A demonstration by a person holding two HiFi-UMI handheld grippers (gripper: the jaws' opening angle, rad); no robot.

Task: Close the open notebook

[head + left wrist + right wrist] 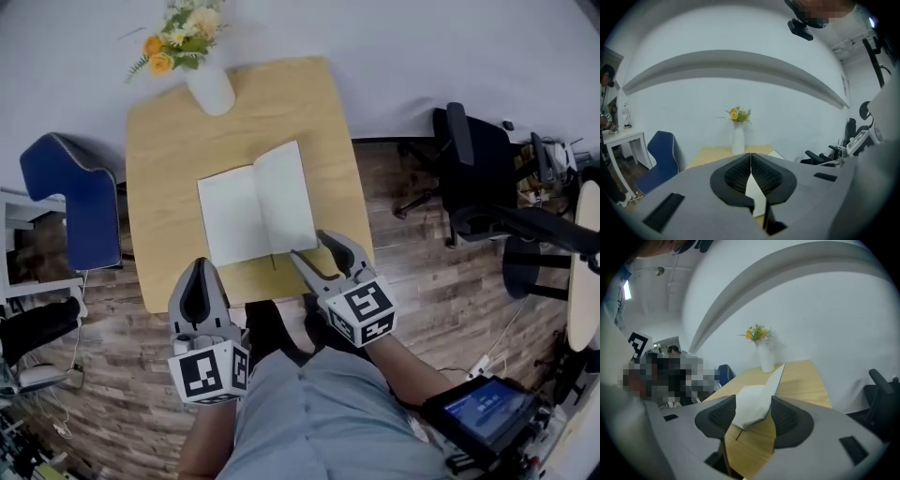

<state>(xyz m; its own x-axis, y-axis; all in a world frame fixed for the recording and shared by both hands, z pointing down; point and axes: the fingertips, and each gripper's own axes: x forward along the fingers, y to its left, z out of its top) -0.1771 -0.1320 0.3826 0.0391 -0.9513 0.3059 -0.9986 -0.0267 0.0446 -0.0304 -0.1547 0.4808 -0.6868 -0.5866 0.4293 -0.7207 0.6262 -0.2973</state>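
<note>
Head view, centre: notebook (258, 202) lying open. Right gripper (310, 245) spread wide at its lower-right corner, gripping nothing; left gripper (200, 265) closed, empty. Reaching stage; next, probably: nip right cover, fold leftward.

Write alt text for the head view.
An open notebook with blank white pages lies on a wooden table. The right gripper, open, is at its near right corner; the left gripper, shut, hangs at the table's near edge. A vase of flowers stands at the far edge.
</note>
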